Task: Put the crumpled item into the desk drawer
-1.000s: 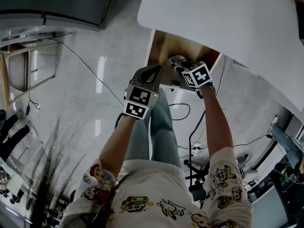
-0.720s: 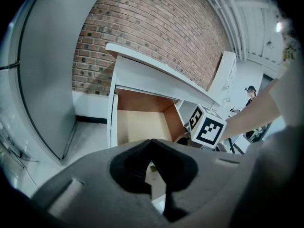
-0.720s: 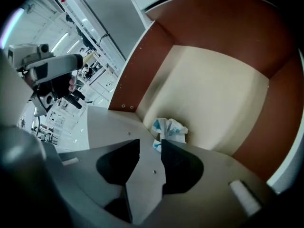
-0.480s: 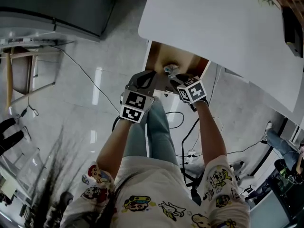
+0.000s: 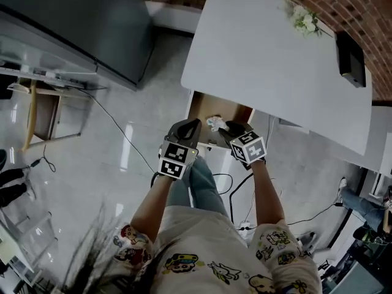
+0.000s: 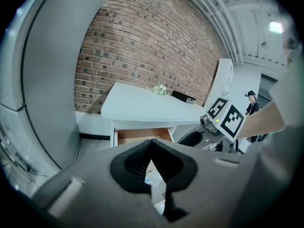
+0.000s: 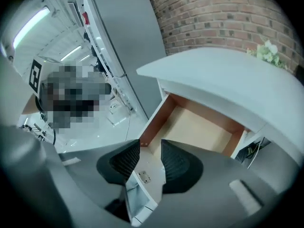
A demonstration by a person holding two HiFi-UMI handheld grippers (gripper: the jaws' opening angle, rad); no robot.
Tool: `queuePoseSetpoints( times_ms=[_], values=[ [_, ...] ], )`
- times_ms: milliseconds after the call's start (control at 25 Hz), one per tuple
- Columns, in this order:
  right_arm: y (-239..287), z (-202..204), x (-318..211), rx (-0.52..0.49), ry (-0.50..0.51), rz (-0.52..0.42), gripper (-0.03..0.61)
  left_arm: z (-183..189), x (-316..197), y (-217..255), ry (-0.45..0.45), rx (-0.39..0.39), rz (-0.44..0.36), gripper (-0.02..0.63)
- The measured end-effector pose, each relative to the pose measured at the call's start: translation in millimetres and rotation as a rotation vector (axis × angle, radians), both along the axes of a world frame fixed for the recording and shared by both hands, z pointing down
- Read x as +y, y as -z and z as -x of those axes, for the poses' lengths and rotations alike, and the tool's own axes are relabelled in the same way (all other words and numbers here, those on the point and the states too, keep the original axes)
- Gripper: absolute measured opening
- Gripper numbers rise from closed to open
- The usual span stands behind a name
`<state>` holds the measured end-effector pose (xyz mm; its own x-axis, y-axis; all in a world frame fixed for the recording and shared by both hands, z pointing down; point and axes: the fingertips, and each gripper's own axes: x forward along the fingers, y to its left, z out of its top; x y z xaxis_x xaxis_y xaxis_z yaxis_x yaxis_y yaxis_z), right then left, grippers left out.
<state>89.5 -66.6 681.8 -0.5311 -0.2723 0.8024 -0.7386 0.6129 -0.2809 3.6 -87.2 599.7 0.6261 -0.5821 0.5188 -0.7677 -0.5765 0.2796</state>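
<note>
The white desk (image 5: 275, 60) has its wooden drawer (image 5: 223, 110) pulled open toward me. The crumpled item (image 5: 214, 123), a small pale wad, lies inside the drawer near its front, touched by neither gripper. My left gripper (image 5: 192, 125) hovers just left of the wad with its jaws shut and empty. In the left gripper view (image 6: 151, 144) the tips meet, and the drawer (image 6: 142, 136) lies ahead. My right gripper (image 5: 232, 128) is just right of the wad. In the right gripper view (image 7: 150, 148) its jaws stand slightly apart over the drawer's (image 7: 199, 127) front panel, holding nothing.
A black box (image 5: 350, 54) and a small flower bunch (image 5: 303, 20) sit at the desk's far side by the brick wall. A tall grey cabinet (image 5: 79, 23) stands left of the desk. Cables (image 5: 226, 182) trail on the glossy floor beneath me.
The wad was at the right gripper's tips before; now it lies loose in the drawer. Both grippers have drawn back toward the drawer's front, and my view has pulled back.
</note>
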Motion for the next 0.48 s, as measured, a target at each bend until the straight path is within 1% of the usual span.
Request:
queuePoseSetpoints(
  times_ms=[160, 480],
  values=[
    [56, -2, -17, -0.054, -0.057, -0.085, 0.150, 3, -10, 42, 0.002, 0.012, -0.050, 0.000],
    [177, -17, -25, -0.098, -0.130, -0.291, 0.140, 3, -4, 129, -0.005, 0.054, -0.133, 0.000]
  ],
)
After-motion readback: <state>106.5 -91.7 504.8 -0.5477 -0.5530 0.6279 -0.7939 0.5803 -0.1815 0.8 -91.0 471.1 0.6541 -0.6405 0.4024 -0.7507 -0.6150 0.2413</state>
